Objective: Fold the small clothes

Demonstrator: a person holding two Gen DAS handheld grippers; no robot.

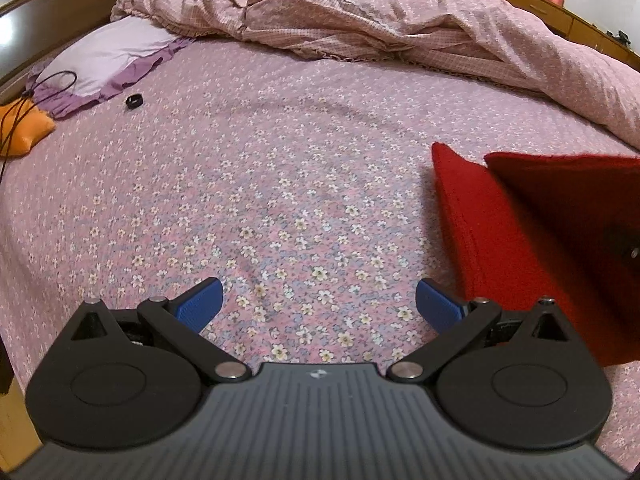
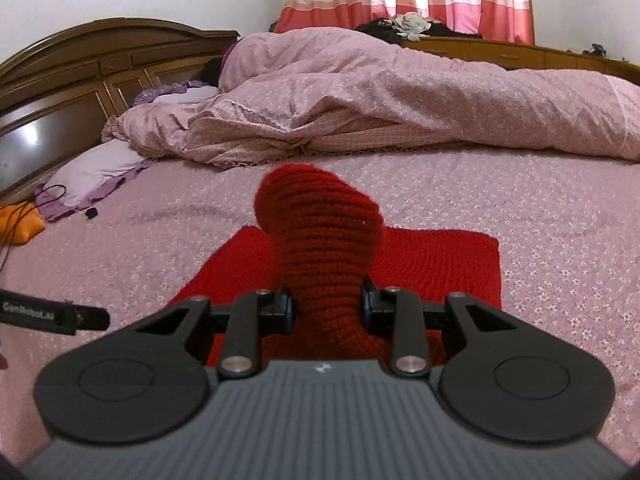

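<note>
A red knitted garment [image 2: 440, 256] lies on the flowered pink bedsheet [image 1: 280, 160]. My right gripper [image 2: 327, 304] is shut on a bunched fold of the garment [image 2: 320, 232], which stands up between the jaws above the flat part. In the left wrist view the garment [image 1: 488, 232] is at the right, with one part lifted. My left gripper [image 1: 318, 300] is open and empty, low over the bare sheet to the left of the garment, its blue pads [image 1: 200, 302] wide apart.
A rumpled pink duvet [image 2: 400, 100] lies across the far side of the bed. A lilac pillow [image 1: 108, 56], an orange cushion with a black cable [image 1: 24, 128] and a small black ring [image 1: 134, 101] lie at the far left. A wooden headboard [image 2: 80, 64] stands at the left.
</note>
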